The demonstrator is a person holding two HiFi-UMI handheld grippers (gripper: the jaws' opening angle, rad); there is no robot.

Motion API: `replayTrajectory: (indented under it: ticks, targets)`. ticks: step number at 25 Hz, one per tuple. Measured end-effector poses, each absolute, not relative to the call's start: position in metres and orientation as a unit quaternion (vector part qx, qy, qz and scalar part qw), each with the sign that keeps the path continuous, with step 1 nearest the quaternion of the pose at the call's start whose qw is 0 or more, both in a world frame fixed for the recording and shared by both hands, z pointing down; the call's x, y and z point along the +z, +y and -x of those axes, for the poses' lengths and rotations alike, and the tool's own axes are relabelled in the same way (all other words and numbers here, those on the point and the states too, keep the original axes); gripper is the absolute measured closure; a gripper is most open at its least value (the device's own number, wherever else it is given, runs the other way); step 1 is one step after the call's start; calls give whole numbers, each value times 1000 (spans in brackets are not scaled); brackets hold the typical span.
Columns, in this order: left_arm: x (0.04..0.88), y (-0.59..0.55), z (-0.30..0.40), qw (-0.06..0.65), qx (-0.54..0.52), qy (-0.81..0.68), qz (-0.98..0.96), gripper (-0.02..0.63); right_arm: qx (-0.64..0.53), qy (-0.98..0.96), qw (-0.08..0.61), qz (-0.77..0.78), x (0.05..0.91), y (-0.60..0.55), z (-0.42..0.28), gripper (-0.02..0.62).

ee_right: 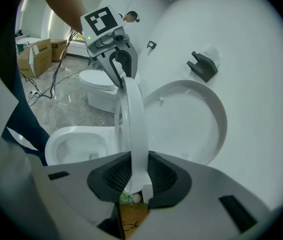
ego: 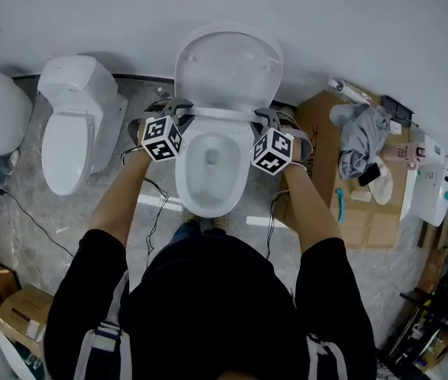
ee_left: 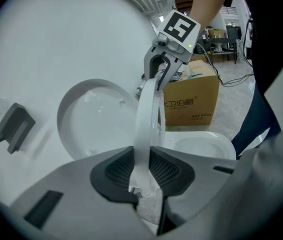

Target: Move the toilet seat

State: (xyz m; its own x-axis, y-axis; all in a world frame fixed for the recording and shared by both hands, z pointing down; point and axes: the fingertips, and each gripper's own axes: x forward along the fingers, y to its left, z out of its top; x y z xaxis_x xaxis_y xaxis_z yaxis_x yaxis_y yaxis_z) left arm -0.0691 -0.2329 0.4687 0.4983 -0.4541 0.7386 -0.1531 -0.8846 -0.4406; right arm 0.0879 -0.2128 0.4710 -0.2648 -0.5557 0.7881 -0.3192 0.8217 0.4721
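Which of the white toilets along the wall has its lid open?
The middle white ceramic toilet, in front of the person: its oval lid stands raised, bowl exposed. The white toilet left of it has its lid shut.

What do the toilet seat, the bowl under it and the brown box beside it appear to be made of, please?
The toilet seat is a thin, smooth white ring, probably glossy plastic. The bowl looks thick and shiny white, likely glazed ceramic. The box is matte brown with printed characters: cardboard.
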Motion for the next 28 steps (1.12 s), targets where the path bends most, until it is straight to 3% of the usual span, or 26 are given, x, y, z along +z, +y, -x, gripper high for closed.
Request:
replayTrajectory:
  ticks: [28]
  targets:
    - [461, -296, 62, 134, -446, 218, 858, 522, -95, -788, 529, -300, 463, -276, -94, 500]
